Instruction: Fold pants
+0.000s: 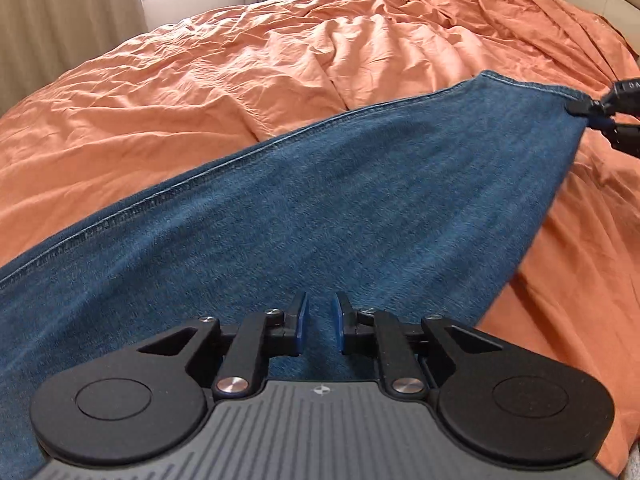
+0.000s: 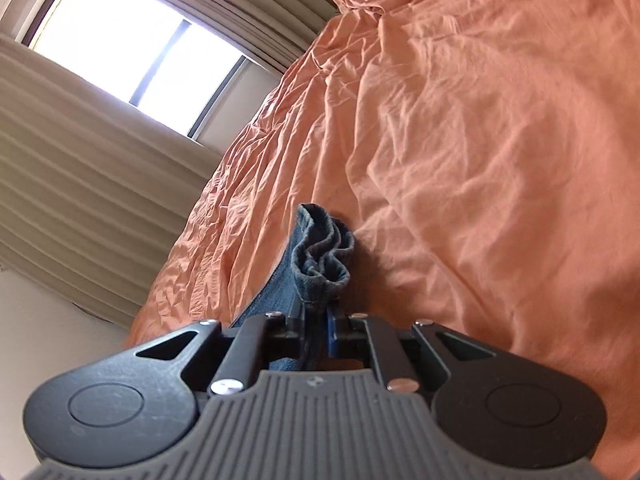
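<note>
A pair of blue denim pants [image 1: 360,208] is seen stretched as a broad, softly ribbed sheet above a rumpled orange bedspread [image 1: 200,92], a stitched seam running along its upper edge. The left gripper [image 1: 320,326], black with blue pads, is pointed down over the denim; its fingers are drawn close with a narrow gap left between them, and whether cloth is pinched there cannot be told. The right gripper [image 2: 316,320] is clamped on a bunched, folded hem of the pants [image 2: 320,248], the cloth puckered in thick waves beyond its fingertips. The bedspread is creased all over. Beige pleated curtains [image 2: 80,168] are hung beside a bright window [image 2: 132,48].
</note>
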{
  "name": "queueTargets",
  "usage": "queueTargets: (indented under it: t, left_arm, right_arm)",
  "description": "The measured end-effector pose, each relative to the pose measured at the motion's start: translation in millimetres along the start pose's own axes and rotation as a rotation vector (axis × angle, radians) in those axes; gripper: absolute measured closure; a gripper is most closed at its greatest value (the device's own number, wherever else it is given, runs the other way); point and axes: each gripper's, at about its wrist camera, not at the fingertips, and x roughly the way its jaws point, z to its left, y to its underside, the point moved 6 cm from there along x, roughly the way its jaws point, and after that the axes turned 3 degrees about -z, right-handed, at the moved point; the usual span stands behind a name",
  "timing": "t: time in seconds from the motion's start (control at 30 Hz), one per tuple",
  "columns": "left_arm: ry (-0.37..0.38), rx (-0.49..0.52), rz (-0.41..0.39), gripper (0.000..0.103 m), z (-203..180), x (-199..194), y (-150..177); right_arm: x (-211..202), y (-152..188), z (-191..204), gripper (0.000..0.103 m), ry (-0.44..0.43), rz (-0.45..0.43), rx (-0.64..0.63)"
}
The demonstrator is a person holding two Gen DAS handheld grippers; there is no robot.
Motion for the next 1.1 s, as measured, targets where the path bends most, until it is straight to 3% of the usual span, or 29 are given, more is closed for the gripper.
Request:
queueTargets:
  t: [0.1,0.2,0.3,0.43,0.53,0.83,0.97,1.1]
  left_arm:
    - [0.021,0.006,-0.007,0.103,-13,-8,8]
    - [0.097,-0.015,0.004,0.102,-26,-14,20]
    - [0.120,0.014,0.001,0.101,-38,-22,31]
    - [0.165,-0.011,-0.016,0.091,-29,-47,42]
    - [0.158,-0.050,-0.062,0.091,-2,-76,46]
    - [0.024,-0.248,-0.197,0.091,127,-163,56]
    - [-0.021,-0.341,-0.229,0.091,183,-190,70]
    - [-0.043,-0.429,-0.227,0.091,227,-203,94]
  right_arm:
    - [-14,-5,33,0.098,-0.006,-0.017,-0.088]
    - [-29,-8,75,0.098,-0.027,-0.040,-0.191]
    - [-44,-5,125,0.098,-0.053,-0.059,-0.304]
    - [-56,8,198,0.098,-0.094,-0.082,-0.429]
    - [-57,28,251,0.098,-0.121,-0.089,-0.524]
    - [-14,122,379,0.098,-0.199,-0.012,-0.669]
    - [21,180,409,0.098,-0.225,0.064,-0.695]
    - [60,254,410,0.099,-0.227,0.189,-0.712]
